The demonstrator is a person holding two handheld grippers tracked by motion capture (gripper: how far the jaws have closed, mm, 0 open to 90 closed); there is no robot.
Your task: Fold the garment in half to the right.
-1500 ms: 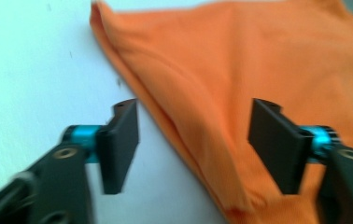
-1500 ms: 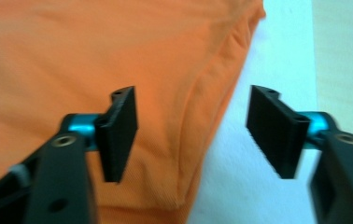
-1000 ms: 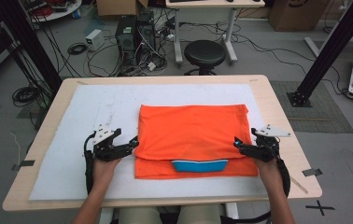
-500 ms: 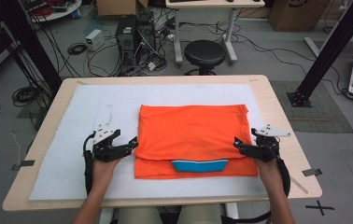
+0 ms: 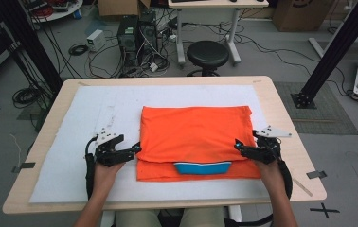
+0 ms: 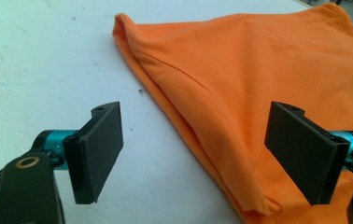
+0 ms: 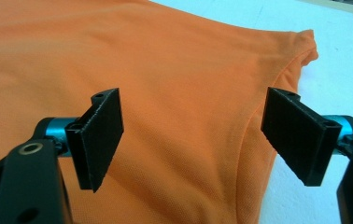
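Note:
A folded orange shirt (image 5: 193,137) lies flat on the white mat (image 5: 73,142), its blue collar (image 5: 201,167) showing at the near edge. My left gripper (image 5: 133,151) sits at the shirt's left edge, open; the orange fold (image 6: 202,121) runs between its jaws without being pinched. At the right edge my right gripper (image 5: 239,147) is open too, jaws spread over the orange cloth (image 7: 184,107) near a sleeve corner (image 7: 305,44). Each gripper is held by a hand coming in from the near side.
The mat covers a wooden table (image 5: 286,118). Beyond the table stand a black stool (image 5: 207,54), a computer tower (image 5: 128,35) with tangled cables, and black frame posts (image 5: 331,52) at both sides.
The left gripper has edged slightly rightward toward the shirt's left edge. The right gripper and the shirt look unchanged.

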